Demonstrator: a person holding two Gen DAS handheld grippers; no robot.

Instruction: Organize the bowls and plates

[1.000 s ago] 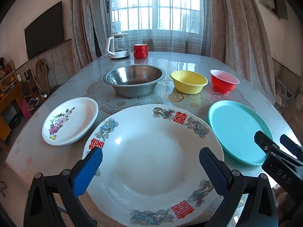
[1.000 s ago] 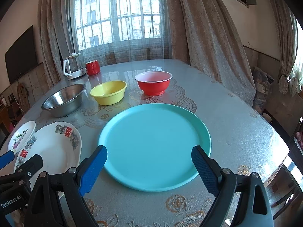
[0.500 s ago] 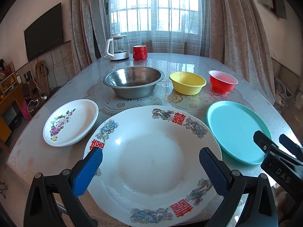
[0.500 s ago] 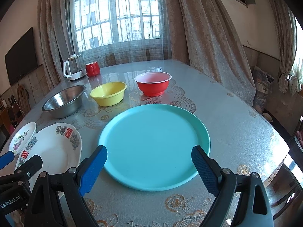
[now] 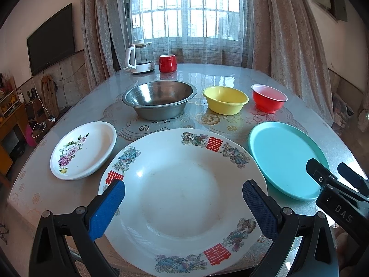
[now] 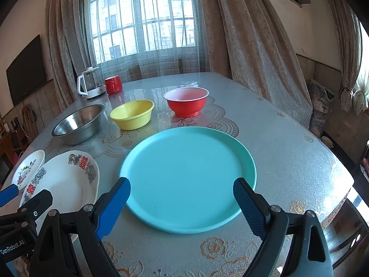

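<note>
Left wrist view: my left tongs [image 5: 183, 204] hang released over the large white plate with red characters and bird motifs [image 5: 182, 198], gripping nothing. Left of it lies the smaller white plate with pink flowers [image 5: 84, 150]; to the right, the flat turquoise plate [image 5: 286, 159]. Behind stand the stainless steel bowl [image 5: 159, 101], yellow plastic bowl [image 5: 224, 99] and red plastic bowl [image 5: 268, 98], each apart, all empty. Nothing is stacked yet; I judge the sorting not begun.

Right wrist view: my right tongs [image 6: 182, 204] are spread wide, empty, poised above the near rim of the turquoise plate, which lies flat on the patterned desk [image 6: 288, 152]. The three bowls sit in a row beyond. All plates and bowls are left to gather.
</note>
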